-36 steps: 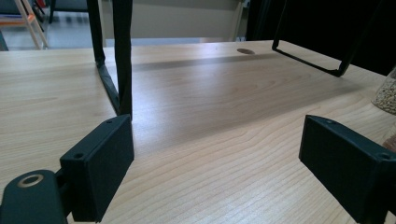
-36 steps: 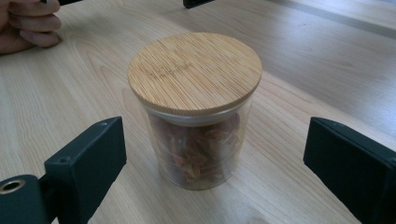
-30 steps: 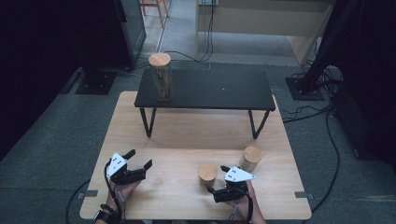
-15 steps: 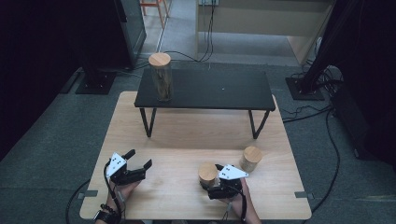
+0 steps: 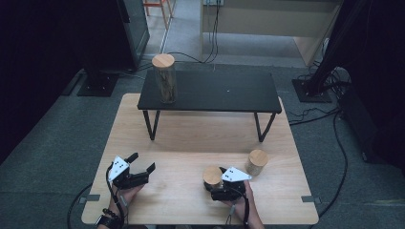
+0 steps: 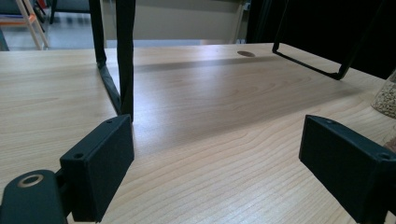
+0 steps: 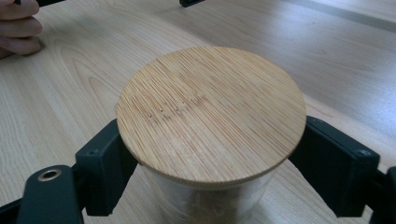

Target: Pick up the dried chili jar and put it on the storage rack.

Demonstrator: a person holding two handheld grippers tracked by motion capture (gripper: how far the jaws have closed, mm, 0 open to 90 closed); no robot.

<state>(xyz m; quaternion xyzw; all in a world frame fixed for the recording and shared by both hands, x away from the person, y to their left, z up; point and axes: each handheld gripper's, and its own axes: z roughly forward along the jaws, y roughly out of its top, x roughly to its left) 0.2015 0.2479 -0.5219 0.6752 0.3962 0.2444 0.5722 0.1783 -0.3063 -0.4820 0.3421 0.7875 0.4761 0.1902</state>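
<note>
A short glass jar with a round bamboo lid (image 5: pixel 212 175) (image 7: pixel 211 112) stands on the light wooden table (image 5: pixel 191 138) near its front edge. My right gripper (image 5: pixel 213 184) (image 7: pixel 210 175) has just been closing around it, and its black pads now sit against the glass just under the lid. A second short lidded jar (image 5: pixel 257 161) stands just to the right of it. My left gripper (image 5: pixel 142 162) (image 6: pixel 215 163) rests low at the front left, open, with bare wood between its jaws.
A low black bench-like table (image 5: pixel 210 90) stands across the back of the wooden table, with a tall lidded jar (image 5: pixel 164 78) on its left end. Its thin black leg (image 6: pixel 123 60) rises close ahead of the left gripper. Cables lie on the floor around the table.
My right gripper has slid a little to the left and drawn its jaws in around the nearer short jar. The left gripper has stayed where it was.
</note>
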